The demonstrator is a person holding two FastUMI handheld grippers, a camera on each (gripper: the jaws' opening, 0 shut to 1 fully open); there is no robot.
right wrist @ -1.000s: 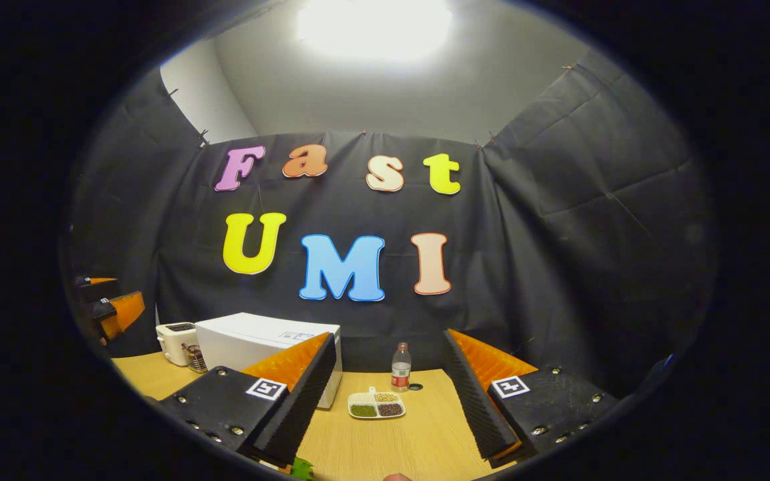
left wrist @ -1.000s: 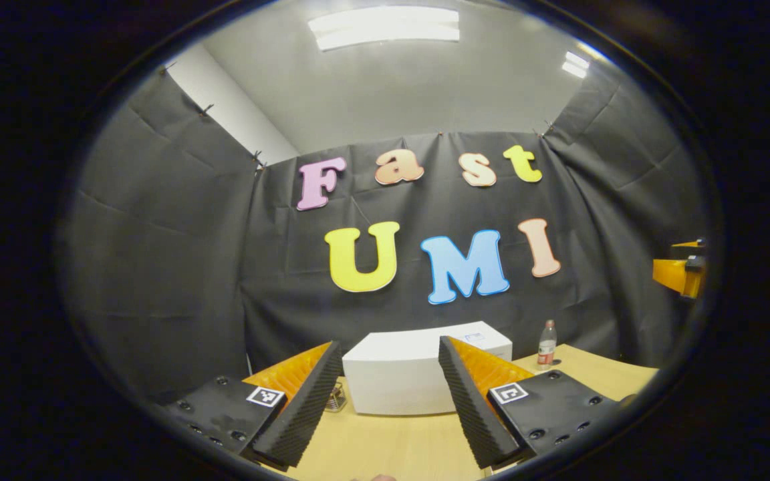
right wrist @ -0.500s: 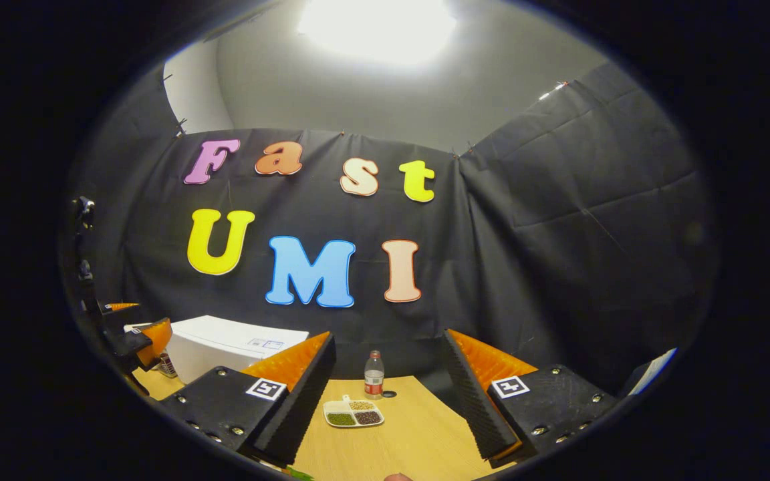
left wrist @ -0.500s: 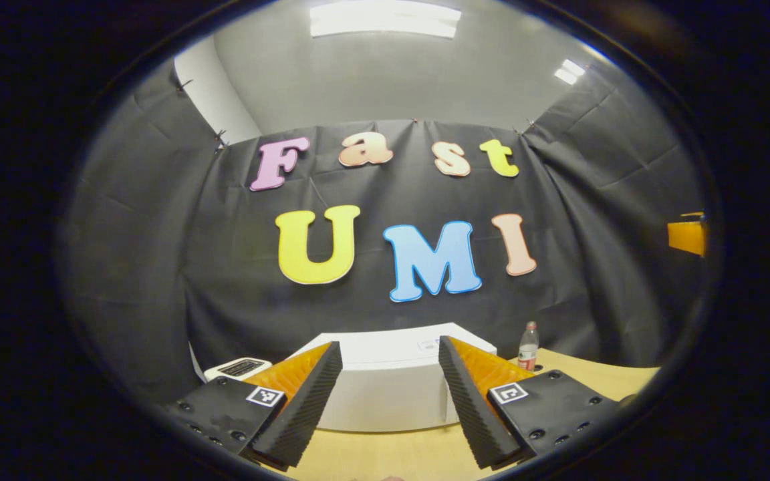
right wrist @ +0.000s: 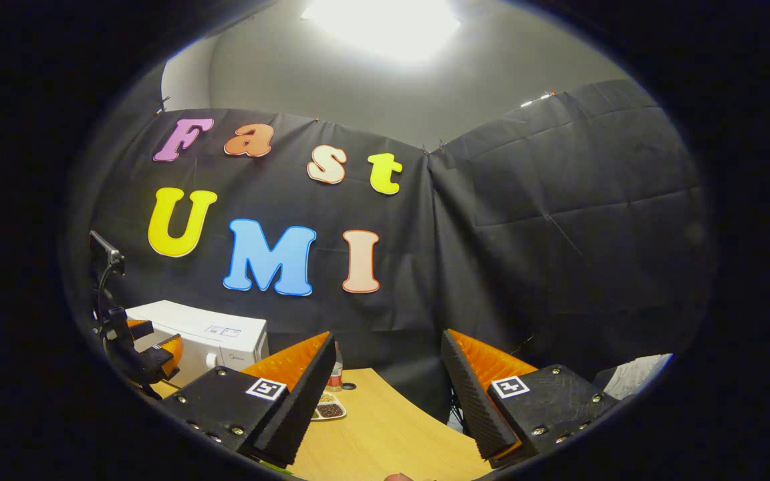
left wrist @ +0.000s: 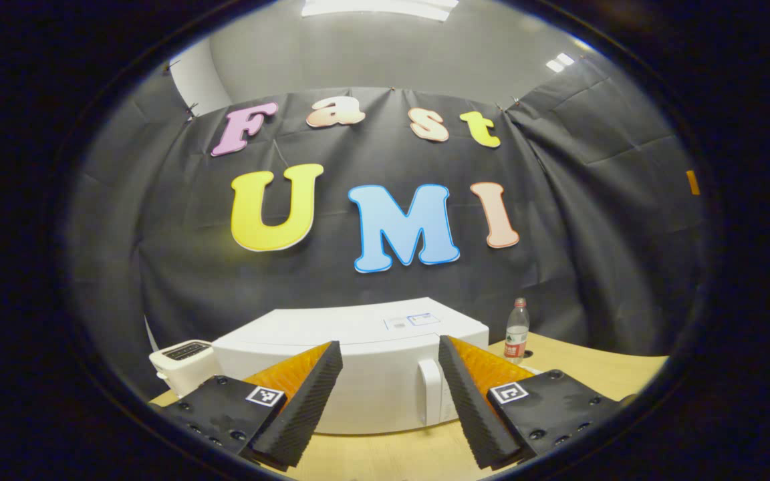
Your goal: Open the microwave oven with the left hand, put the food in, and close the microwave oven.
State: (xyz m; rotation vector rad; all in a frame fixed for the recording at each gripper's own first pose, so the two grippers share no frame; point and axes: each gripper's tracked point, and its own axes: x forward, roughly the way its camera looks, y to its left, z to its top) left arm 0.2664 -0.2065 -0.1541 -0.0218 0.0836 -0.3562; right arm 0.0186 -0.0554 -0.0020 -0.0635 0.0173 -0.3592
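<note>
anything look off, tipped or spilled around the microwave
Nothing stands out. The microwave sits square on the table with its door shut, the toaster beside it and the bottle upright. The food tray lies flat with no spill visible. Both the left gripper and right gripper are open and empty.

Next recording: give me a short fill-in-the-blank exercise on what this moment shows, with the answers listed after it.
1. The door of the white microwave is ____.
2. The left tool is open and holds ____.
3. The small white appliance left of the microwave in the left gripper view is a ____.
4. The bottle stands upright on the wooden ____.

Missing words: closed; nothing; toaster; table
</note>
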